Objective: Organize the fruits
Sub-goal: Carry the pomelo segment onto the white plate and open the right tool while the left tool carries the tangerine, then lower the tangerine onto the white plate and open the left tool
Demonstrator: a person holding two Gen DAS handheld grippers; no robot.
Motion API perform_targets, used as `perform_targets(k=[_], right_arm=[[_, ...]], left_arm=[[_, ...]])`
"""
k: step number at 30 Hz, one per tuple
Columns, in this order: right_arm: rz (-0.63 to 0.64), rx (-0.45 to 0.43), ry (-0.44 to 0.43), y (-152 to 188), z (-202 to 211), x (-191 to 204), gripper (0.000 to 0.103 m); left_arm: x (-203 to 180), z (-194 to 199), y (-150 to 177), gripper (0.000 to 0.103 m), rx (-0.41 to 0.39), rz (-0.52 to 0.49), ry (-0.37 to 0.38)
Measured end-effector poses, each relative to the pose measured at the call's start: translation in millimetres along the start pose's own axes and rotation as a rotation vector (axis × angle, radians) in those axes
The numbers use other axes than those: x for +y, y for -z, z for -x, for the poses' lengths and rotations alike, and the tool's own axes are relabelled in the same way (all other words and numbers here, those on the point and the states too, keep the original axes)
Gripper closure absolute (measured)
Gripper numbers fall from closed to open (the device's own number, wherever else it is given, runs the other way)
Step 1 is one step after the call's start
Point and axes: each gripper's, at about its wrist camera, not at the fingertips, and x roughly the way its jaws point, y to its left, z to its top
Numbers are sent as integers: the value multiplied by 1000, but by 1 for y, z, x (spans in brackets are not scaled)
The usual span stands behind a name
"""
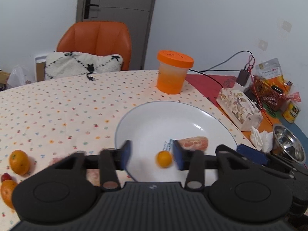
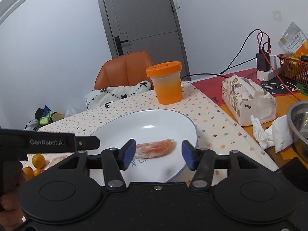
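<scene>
On the plate [image 1: 134,119]: one grapefruit slice [image 1: 194,143], plus a small orange [image 1: 164,158] loose between the spread fingers of the left gripper [image 1: 152,155]. Right gripper [image 2: 157,154] spread and empty. Still on the tablecloth [image 1: 57,105]: two oranges [image 1: 19,162], probably more

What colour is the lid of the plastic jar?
Orange; the lid shows best in the right wrist view.

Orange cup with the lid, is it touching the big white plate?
Apart. The right wrist view shows a strip of dotted tablecloth between the base of the orange cup and the far rim of the white plate. The left wrist view shows the same gap.
</scene>
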Motion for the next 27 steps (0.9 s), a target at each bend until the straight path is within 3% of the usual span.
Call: perform_targets(k=[3,6,17,27], right_arm=[[4,-8,-18,-1,5,5,40],[9,-18,-44,0,12,10,29],[-34,-39,-66,2,34,21,1],[-35,-25,-90,-2,55,36,0]], left_arm=[[1,12,0,23,-47,-8,-30],[3,22,1,16,-72,-23,-42],[27,56,4,9,-85,8,-103],[50,97,6,8,-132,77,-145]])
